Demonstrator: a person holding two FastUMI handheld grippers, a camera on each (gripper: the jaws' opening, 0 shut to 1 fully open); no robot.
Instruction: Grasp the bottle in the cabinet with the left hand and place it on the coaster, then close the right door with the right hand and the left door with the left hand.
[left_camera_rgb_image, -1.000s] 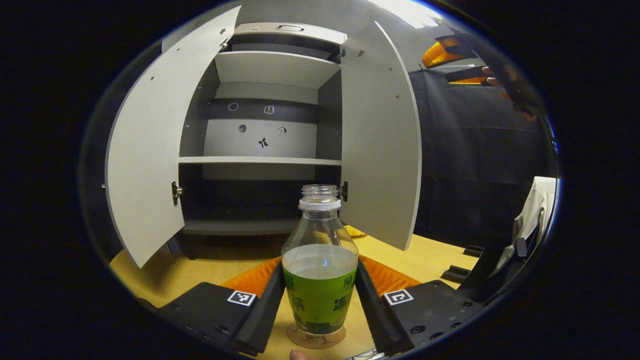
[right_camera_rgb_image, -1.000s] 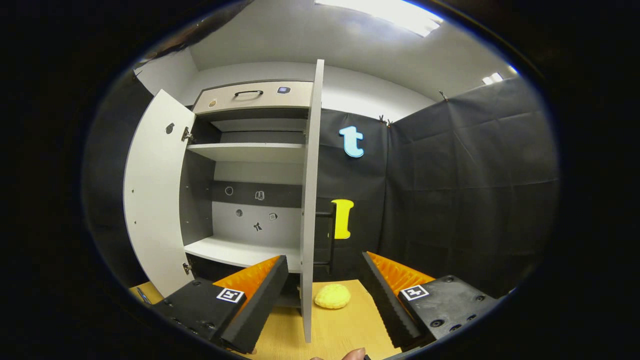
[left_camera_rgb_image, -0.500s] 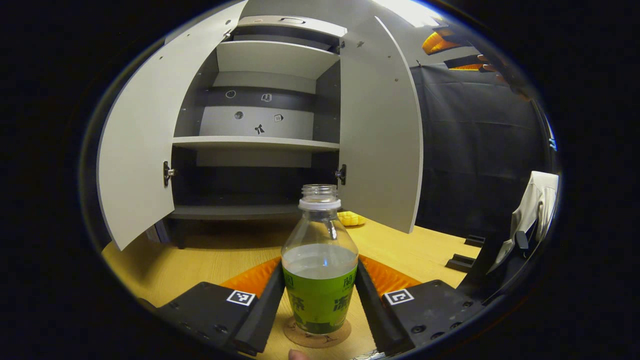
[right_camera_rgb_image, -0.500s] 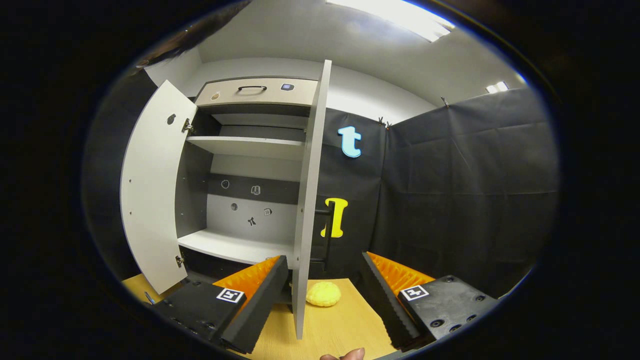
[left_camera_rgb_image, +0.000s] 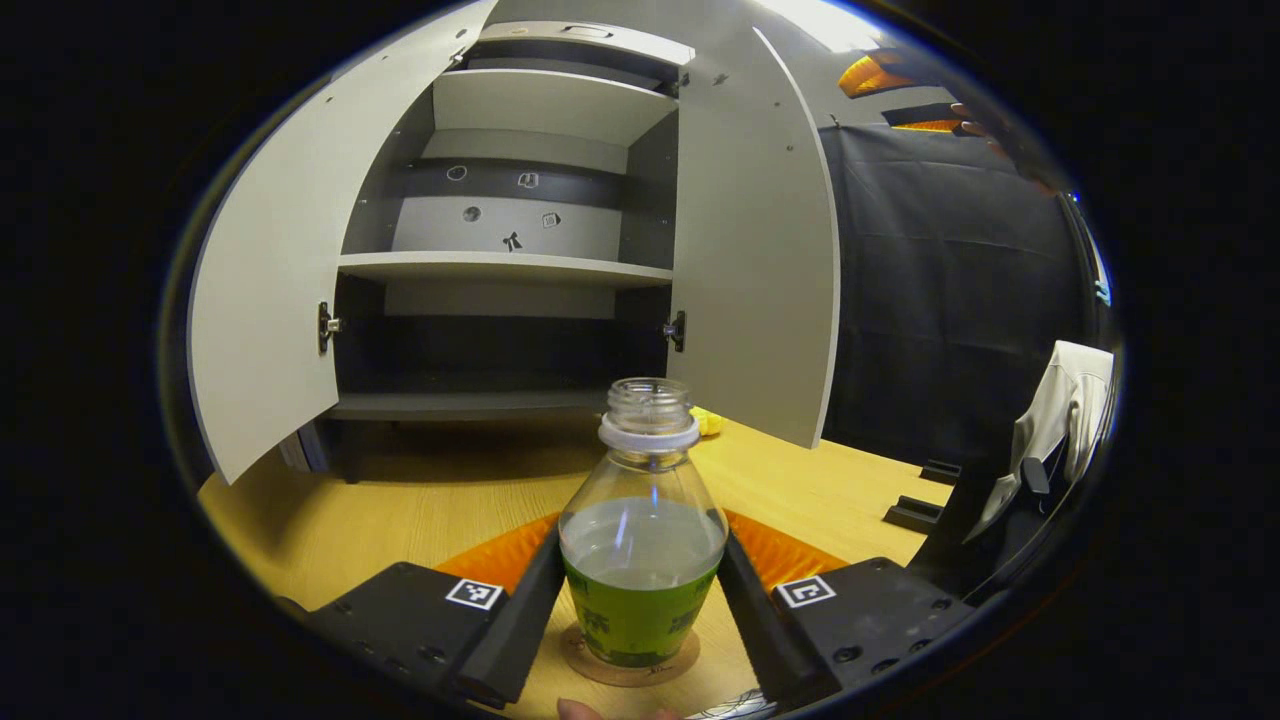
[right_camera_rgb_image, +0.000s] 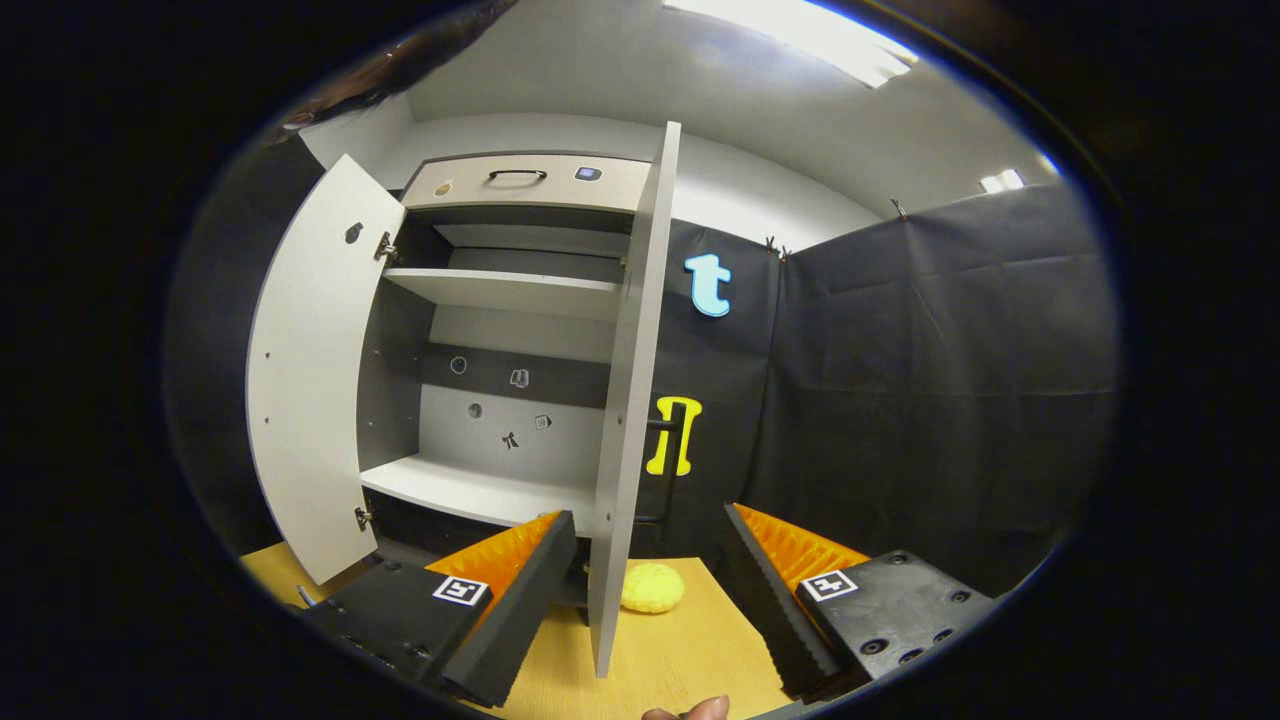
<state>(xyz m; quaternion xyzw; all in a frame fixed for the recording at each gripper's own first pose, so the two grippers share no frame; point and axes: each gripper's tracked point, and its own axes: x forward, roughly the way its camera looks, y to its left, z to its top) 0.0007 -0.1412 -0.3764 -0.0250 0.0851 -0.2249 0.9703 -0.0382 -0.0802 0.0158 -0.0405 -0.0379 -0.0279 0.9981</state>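
In the left gripper view the left gripper (left_camera_rgb_image: 642, 610) has both fingers pressed against the sides of the bottle (left_camera_rgb_image: 642, 545), clamped on its labelled lower half; the bottle stands upright with its base on the round coaster (left_camera_rgb_image: 630, 668), which lies on the wooden table (left_camera_rgb_image: 420, 505) at the near edge; the bottle has no cap and is partly filled with clear liquid; beyond it, farther back on the table, stands the cabinet (left_camera_rgb_image: 500, 270) with the left door (left_camera_rgb_image: 265, 300) and the right door (left_camera_rgb_image: 755, 270) both swung open; a small yellow object (left_camera_rgb_image: 708, 422) lies on the table just right of the bottle's neck, near the foot of the right door. In the right gripper view the right gripper (right_camera_rgb_image: 650, 590) has its fingers spread apart and holds nothing; the right door (right_camera_rgb_image: 630, 400) shows edge-on between the fingers, farther off, not touching either one; the yellow object (right_camera_rgb_image: 652, 587) sits on the table (right_camera_rgb_image: 690, 650) just right of that door's lower edge; the left door (right_camera_rgb_image: 310, 370) stands open at the far left.
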